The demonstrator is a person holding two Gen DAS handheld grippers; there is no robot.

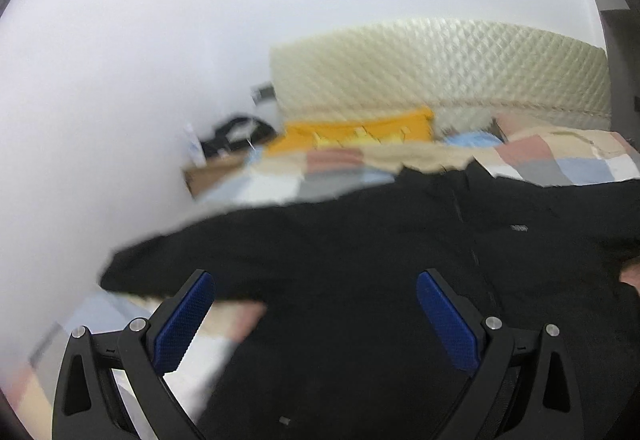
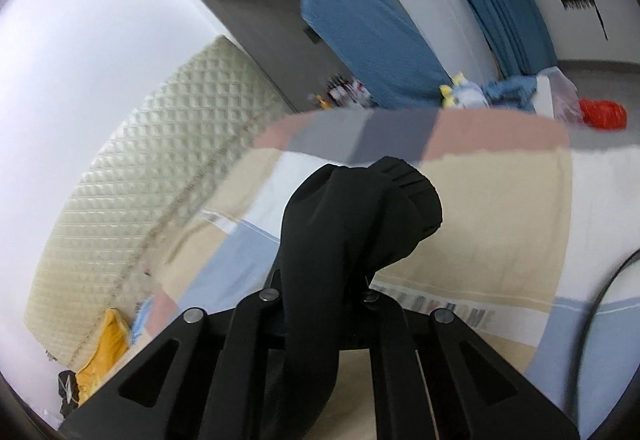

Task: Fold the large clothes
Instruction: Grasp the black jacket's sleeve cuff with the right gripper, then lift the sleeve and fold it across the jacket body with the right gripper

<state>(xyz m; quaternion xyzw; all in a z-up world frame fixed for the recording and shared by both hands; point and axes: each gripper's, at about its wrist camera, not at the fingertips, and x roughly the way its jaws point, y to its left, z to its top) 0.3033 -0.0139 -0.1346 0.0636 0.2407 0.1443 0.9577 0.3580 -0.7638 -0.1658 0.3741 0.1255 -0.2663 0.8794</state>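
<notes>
A large black garment [image 1: 360, 264] lies spread on a bed with a patchwork cover [image 1: 280, 184]; one sleeve stretches to the left. My left gripper [image 1: 316, 304] is open, its blue pads [image 1: 184, 324] just above the garment's near part, holding nothing. In the right wrist view my right gripper [image 2: 320, 292] is shut on a bunched sleeve or cuff of the black garment [image 2: 360, 216], lifted above the cover [image 2: 480, 224]. The fingertips are hidden by the cloth.
A quilted cream headboard [image 1: 440, 64] stands at the bed's far end, with a yellow cushion [image 1: 360, 132] before it. A wall [image 1: 100, 80] is on the left. Beyond the bed's edge are a blue board [image 2: 372, 44], curtains and a red object [image 2: 604, 112].
</notes>
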